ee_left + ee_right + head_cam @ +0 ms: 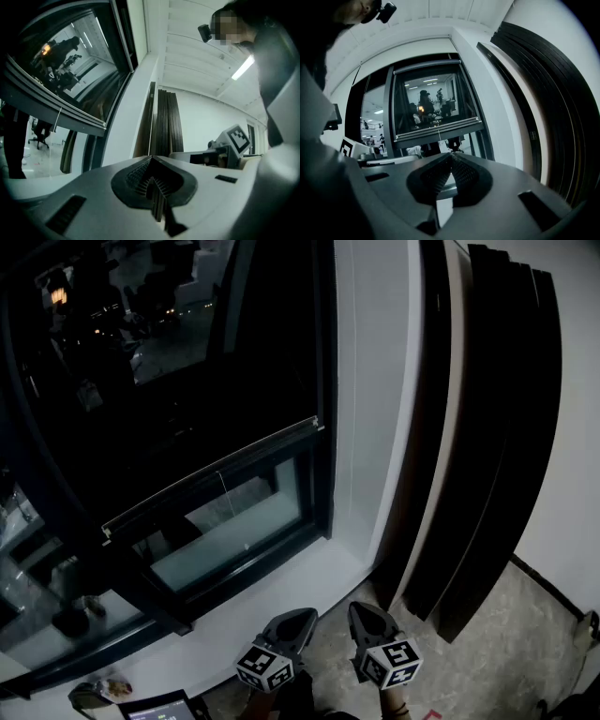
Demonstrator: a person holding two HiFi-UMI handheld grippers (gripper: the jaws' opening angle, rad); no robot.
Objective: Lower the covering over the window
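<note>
Both tools are low and close to me, side by side at the bottom edge of the head view, tips pointing up toward the window. The left tool [298,620] is just beside the right tool [364,613], not touching it. Both marker cubes face the head camera.

Tool state:
- Left tool: jaws pressed together, nothing between them (its own view shows this plainly).
- Right tool: the same, jaws closed tip to tip and empty.

Task item: the dark roller shade [169,409] over the black-framed window is partly down. Its grey metal bottom rail [211,474] runs slanted across the pane. A thin white pull cord [232,507] hangs from the rail. Below the rail there is a strip of uncovered glass [234,535], then the white window ledge [281,592].

Relative position:
- In the head view the rail and cord are up and to the left of both tools, well apart from them. Neither tool touches either one.
- In the right gripper view the rail and cord sit almost directly beyond the jaw tips.
- In the left gripper view the rail is off to the upper left.

Tall black vertical slats [487,427] stand against the white wall to the right of the window.
</note>
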